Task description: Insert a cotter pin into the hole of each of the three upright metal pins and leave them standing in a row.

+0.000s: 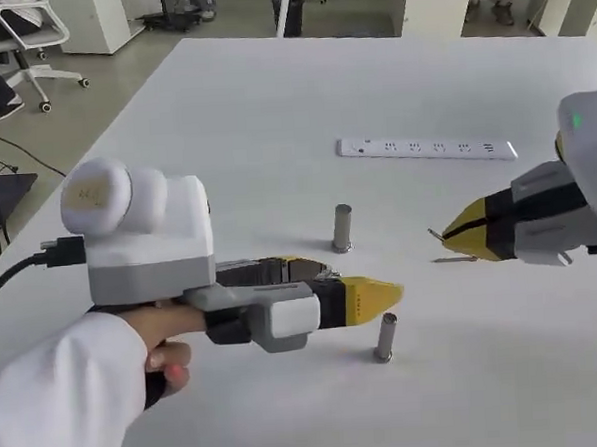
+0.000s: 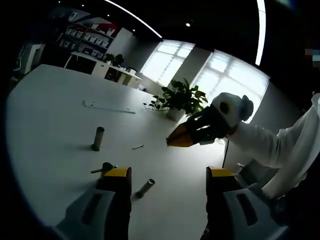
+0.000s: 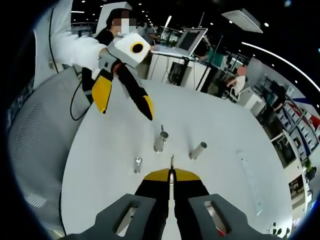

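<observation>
Two bare metal pins stand upright on the white table, one [image 1: 342, 228] farther off and one [image 1: 386, 337] close to my left gripper [image 1: 367, 285], which is open and holds nothing. A third metal pin [image 2: 105, 167] with a cotter pin through it peeks out beside the left jaw in the left gripper view. My right gripper [image 1: 457, 232] is shut on a cotter pin [image 3: 172, 162] and hovers above the table, right of the pins. All three pins [image 3: 160, 141] lie ahead of it in the right gripper view. A loose cotter pin [image 1: 456, 259] lies on the table below it.
A white power strip [image 1: 427, 148] lies across the table beyond the pins. Office chairs and cables stand on the floor past the table's left edge [image 1: 122, 113]. The table surface around the pins is bare.
</observation>
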`<state>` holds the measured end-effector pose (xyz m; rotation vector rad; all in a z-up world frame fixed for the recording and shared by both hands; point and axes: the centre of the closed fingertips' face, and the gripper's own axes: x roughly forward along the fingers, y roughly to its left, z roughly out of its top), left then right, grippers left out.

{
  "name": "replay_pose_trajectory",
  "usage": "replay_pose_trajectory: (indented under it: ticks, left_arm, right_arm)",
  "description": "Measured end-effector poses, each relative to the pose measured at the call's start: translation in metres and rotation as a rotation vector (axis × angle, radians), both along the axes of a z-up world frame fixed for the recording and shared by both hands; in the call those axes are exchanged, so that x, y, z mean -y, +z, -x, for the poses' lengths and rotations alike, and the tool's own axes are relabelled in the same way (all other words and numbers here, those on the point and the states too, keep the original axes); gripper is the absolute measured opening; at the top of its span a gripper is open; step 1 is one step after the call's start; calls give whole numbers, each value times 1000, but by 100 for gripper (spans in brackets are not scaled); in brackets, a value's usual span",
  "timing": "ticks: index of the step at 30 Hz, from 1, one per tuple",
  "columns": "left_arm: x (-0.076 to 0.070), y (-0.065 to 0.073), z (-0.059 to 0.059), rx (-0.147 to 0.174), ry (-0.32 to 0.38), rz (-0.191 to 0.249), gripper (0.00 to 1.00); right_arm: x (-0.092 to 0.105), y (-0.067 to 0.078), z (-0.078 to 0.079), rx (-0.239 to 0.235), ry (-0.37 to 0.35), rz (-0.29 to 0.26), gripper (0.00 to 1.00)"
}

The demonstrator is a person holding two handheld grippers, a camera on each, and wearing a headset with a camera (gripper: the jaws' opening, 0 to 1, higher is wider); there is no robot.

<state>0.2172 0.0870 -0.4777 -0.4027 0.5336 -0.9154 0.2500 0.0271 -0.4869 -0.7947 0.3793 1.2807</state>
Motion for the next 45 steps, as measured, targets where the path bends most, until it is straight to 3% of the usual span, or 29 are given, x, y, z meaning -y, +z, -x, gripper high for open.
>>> replay_pose_trajectory:
  ticks: [6, 9, 14, 17, 23, 26, 37, 41, 45]
  left_arm:
    - [9, 6, -7, -27, 6, 59, 52]
    - [12, 7, -10, -36, 9, 72, 44]
    - [18, 4, -9, -81, 4, 99, 42]
    - [19, 2, -9, -100, 8, 106, 39]
    - [21, 2, -6, -119, -8, 116, 24]
    - [23, 2, -4, -118, -22, 113, 20]
    - [25, 1, -5, -171, -12, 156, 9]
    - [24, -1, -4, -179, -15, 147, 3]
    - [23, -3, -3, -219, -15, 162, 3]
  right_arm:
    - [-12, 1, 13, 18, 49, -17, 0]
    - [-18, 2, 17, 32, 64, -25, 0]
    - [-25, 4, 23, 51, 90, -35, 0]
    - [-28, 4, 26, 58, 103, -41, 0]
    - [-30, 4, 28, 80, 129, -38, 0]
    - [-32, 4, 33, 87, 149, -26, 0]
    - [-39, 5, 40, 115, 188, -11, 0]
    - [-40, 5, 42, 122, 196, -6, 0]
    - [-41, 6, 44, 131, 207, 3, 0]
